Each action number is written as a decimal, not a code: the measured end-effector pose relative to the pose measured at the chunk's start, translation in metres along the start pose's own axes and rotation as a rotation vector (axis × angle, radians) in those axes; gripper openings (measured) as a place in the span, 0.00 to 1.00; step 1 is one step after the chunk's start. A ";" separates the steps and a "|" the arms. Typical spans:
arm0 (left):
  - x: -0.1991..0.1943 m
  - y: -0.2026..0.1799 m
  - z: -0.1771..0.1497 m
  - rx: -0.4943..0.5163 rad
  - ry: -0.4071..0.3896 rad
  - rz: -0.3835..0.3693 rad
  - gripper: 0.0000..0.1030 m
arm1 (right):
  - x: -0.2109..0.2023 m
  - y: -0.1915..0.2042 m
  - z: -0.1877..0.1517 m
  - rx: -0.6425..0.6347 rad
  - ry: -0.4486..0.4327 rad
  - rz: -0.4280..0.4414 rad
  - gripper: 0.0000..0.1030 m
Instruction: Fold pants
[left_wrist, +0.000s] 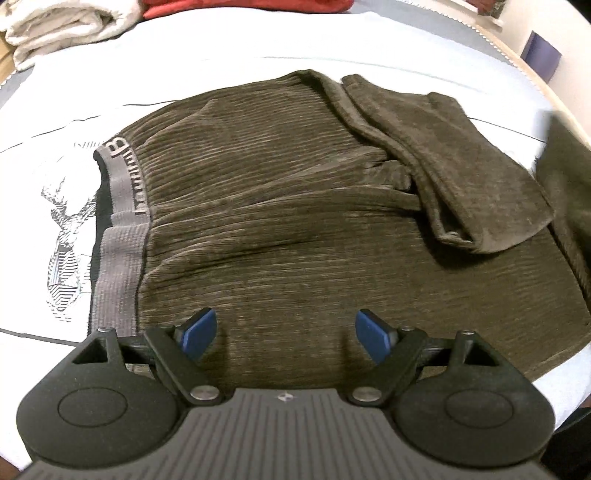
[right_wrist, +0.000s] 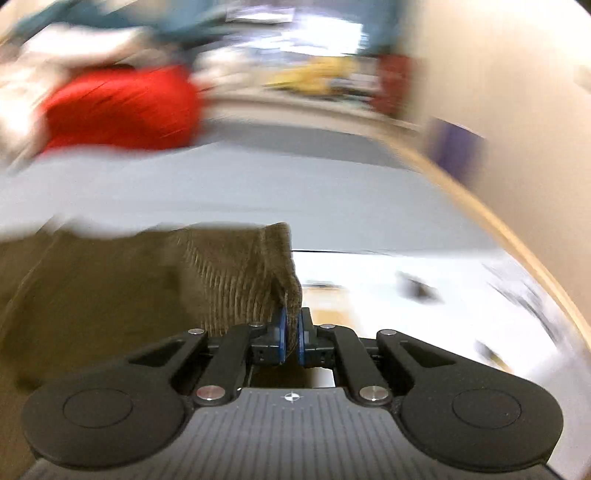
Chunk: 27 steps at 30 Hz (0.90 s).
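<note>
Nearby: a red cloth (right_wrist: 118, 110) and cream towel (left_wrist: 62, 26) are seen beyond the pants (left_wrist: 280, 206).
Left gripper (left_wrist: 284, 338): held wide apart, empty.
Right gripper (right_wrist: 291, 338): clamped onto a pants edge.

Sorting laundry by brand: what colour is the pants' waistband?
Grey, with raised lettering; the waistband shows best in the left wrist view.

Home bedroom: bed (left_wrist: 240, 40), folded laundry (left_wrist: 55, 26)

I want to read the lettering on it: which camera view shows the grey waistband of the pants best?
The left wrist view. There the grey waistband lies sharp and unobstructed at the left edge of the pants. The right wrist view is motion-blurred and shows only a pants edge pinched by the right gripper, no waistband.
</note>
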<state>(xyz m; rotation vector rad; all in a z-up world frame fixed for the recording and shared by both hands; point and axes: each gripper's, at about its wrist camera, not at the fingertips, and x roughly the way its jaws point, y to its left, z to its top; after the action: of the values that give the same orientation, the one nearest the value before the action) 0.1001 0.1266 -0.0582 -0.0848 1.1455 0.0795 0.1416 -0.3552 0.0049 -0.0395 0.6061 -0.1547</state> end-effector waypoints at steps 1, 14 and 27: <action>-0.001 -0.004 -0.001 0.009 -0.002 -0.005 0.84 | -0.001 -0.035 -0.004 0.092 0.018 -0.085 0.05; 0.014 -0.026 -0.009 0.086 0.038 0.025 0.84 | 0.015 -0.201 -0.084 0.457 0.396 -0.325 0.07; 0.025 0.005 -0.034 0.101 0.175 -0.044 0.84 | 0.009 -0.170 -0.066 0.397 0.377 -0.445 0.41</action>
<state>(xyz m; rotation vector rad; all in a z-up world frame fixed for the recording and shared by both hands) 0.0784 0.1286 -0.0950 -0.0279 1.3196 -0.0256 0.0885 -0.5240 -0.0409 0.2462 0.9274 -0.7228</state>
